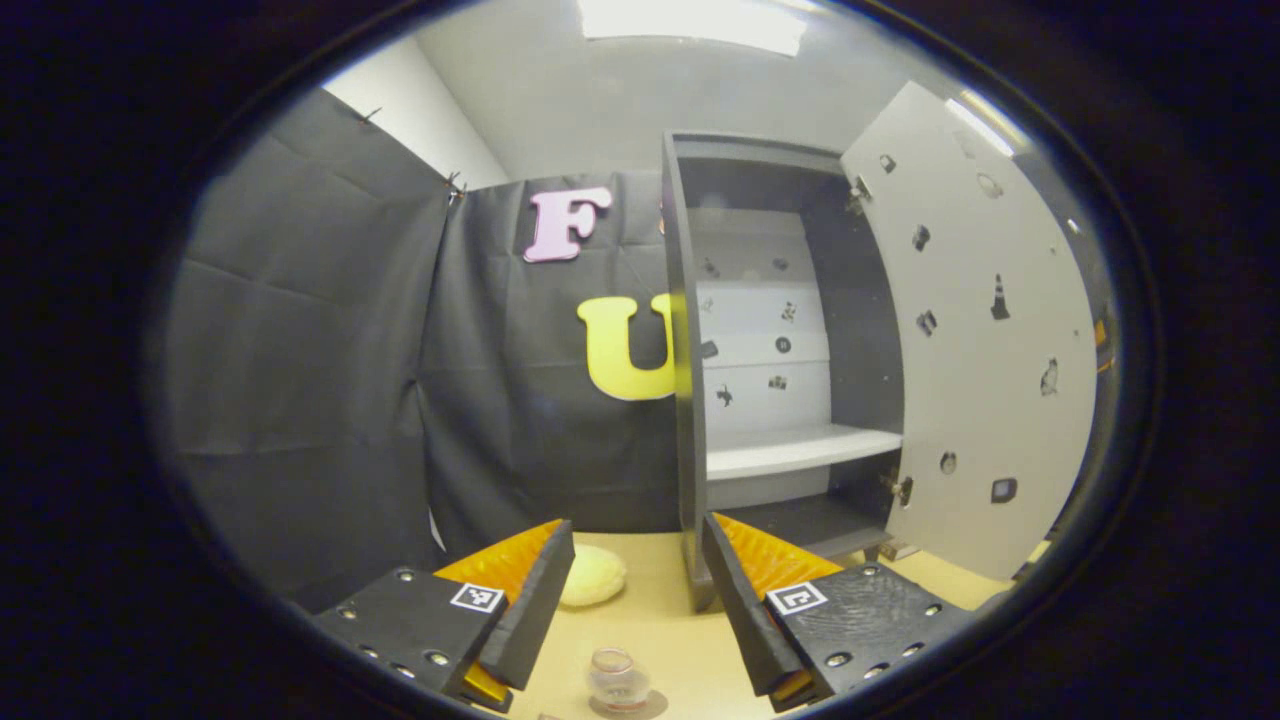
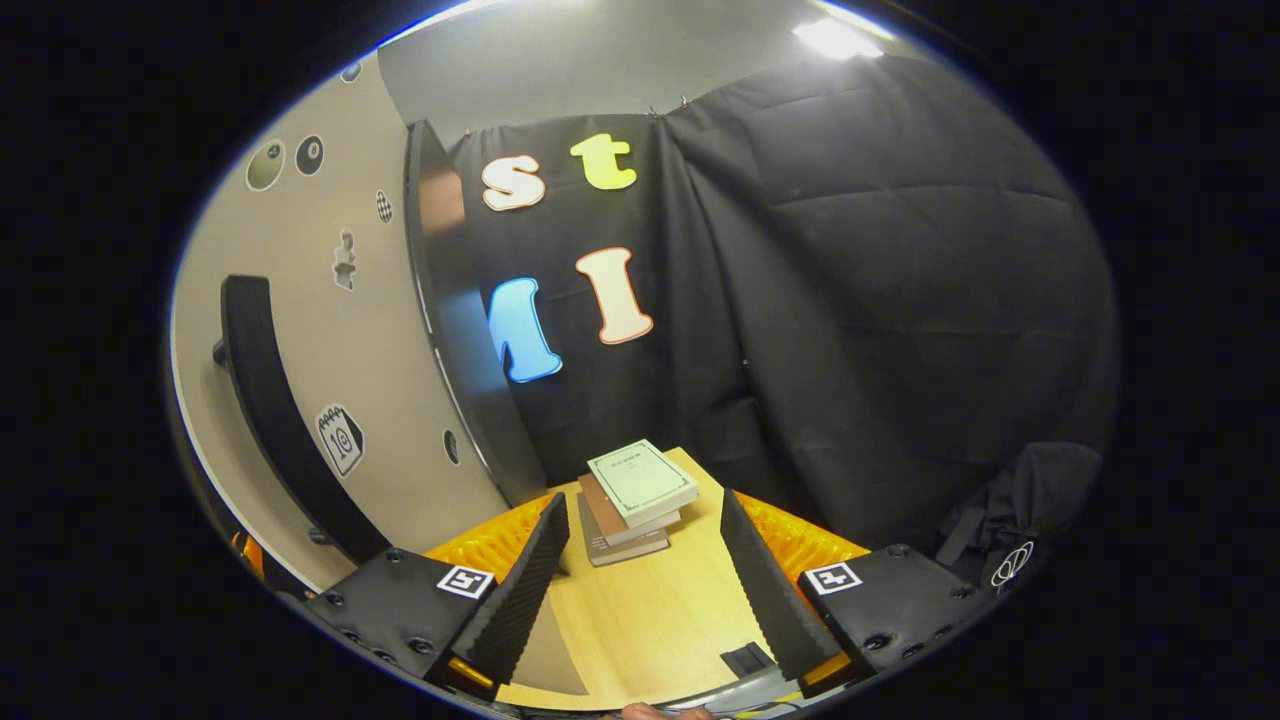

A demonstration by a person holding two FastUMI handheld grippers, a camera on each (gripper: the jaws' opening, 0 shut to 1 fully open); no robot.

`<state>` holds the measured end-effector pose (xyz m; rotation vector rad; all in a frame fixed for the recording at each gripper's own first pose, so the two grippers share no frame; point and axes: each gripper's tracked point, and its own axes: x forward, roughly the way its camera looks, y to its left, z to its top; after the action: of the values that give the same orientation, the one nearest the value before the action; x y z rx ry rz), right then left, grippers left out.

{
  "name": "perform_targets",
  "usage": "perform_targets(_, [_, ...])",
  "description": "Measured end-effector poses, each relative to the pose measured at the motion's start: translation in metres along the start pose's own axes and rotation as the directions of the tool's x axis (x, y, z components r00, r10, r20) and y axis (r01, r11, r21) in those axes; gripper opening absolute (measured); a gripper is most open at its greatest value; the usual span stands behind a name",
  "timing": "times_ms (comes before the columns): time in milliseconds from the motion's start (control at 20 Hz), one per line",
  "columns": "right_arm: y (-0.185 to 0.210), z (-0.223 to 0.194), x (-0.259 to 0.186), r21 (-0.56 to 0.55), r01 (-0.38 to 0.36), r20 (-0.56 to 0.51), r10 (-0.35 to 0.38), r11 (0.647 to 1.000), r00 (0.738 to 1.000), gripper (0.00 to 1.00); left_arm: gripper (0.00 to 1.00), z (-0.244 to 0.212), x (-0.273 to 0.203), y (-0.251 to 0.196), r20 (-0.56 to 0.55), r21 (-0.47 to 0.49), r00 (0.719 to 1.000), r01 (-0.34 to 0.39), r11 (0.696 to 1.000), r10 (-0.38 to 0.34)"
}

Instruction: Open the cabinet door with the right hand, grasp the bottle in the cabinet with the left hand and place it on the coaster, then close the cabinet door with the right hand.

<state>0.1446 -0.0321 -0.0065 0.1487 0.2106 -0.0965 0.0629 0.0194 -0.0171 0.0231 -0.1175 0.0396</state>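
Cabinet (image 1: 685, 400) dark grey — door (image 1: 985, 360) white, sticker-dotted; table (image 1: 660, 620) tan.

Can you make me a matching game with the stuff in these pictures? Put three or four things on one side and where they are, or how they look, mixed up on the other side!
Things:
1. bottle
2. cabinet door
3. books
4. yellow round thing

Clues:
A. swung wide open
B. piled in a stack on the table
C. standing on a coaster
D. lying on the table left of the cabinet

Pairs: 1-C, 2-A, 3-B, 4-D
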Motion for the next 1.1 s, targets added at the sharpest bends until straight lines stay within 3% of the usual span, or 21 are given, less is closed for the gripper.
perform_targets(100, [0.006, 0.014, 0.001, -0.015, -0.04, 0.013, 0.04, 0.999, 0.999, 0.9, 0.8, 0.021, -0.015, -0.011, 0.017, -0.065, 1.0, -0.02, 0.998, 0.021])
perform_targets(150, [0.008, 0.021, -0.001, -0.032, -0.061, 0.02, 0.061, 0.998, 0.998, 0.97, 0.8, 0.028, -0.02, -0.017, 0.014, -0.09, 0.999, -0.033, 0.995, 0.034])
perform_targets(200, [0.012, 0.025, -0.005, -0.05, -0.082, 0.029, 0.083, 0.995, 0.996, 0.9, 0.8, 0.029, -0.025, -0.021, 0.002, -0.102, 0.999, -0.049, 0.994, 0.049])
perform_targets(350, [0.025, 0.033, -0.012, -0.085, -0.168, 0.027, 0.17, 0.982, 0.985, 0.9, 0.77, 0.026, -0.046, -0.03, -0.042, -0.079, 0.994, -0.104, 0.991, 0.101])
perform_targets(400, [0.031, 0.034, -0.016, -0.093, -0.201, 0.021, 0.204, 0.975, 0.979, 0.97, 0.77, 0.023, -0.054, -0.035, -0.058, -0.058, 0.992, -0.116, 0.992, 0.113])
perform_targets(550, [0.042, 0.041, -0.026, -0.123, -0.277, 0.016, 0.281, 0.953, 0.96, 0.97, 0.77, 0.01, -0.08, -0.049, -0.108, -0.019, 0.981, -0.162, 0.987, 0.159])
perform_targets(750, [0.058, 0.046, -0.03, -0.139, -0.356, 0.01, 0.361, 0.924, 0.933, 0.97, 0.88, -0.003, -0.11, -0.071, -0.146, -0.011, 0.974, -0.174, 0.985, 0.171])
perform_targets(850, [0.065, 0.051, -0.031, -0.14, -0.37, 0.021, 0.376, 0.918, 0.926, 0.97, 0.92, -0.007, -0.113, -0.08, -0.156, 0.005, 0.975, -0.156, 0.988, 0.155])
perform_targets(900, [0.068, 0.05, -0.031, -0.148, -0.369, 0.02, 0.375, 0.918, 0.927, 0.9, 0.95, -0.006, -0.113, -0.085, -0.155, 0.008, 0.978, -0.141, 0.99, 0.141])
perform_targets(950, [0.069, 0.051, -0.03, -0.16, -0.351, 0.029, 0.36, 0.923, 0.933, 0.97, 0.89, -0.006, -0.113, -0.087, -0.155, 0.01, 0.979, -0.129, 0.992, 0.129])
perform_targets(1100, [0.069, 0.057, -0.032, -0.209, -0.3, 0.047, 0.316, 0.931, 0.947, 0.97, 0.92, -0.012, -0.108, -0.081, -0.176, 0.012, 0.978, -0.108, 0.994, 0.108])
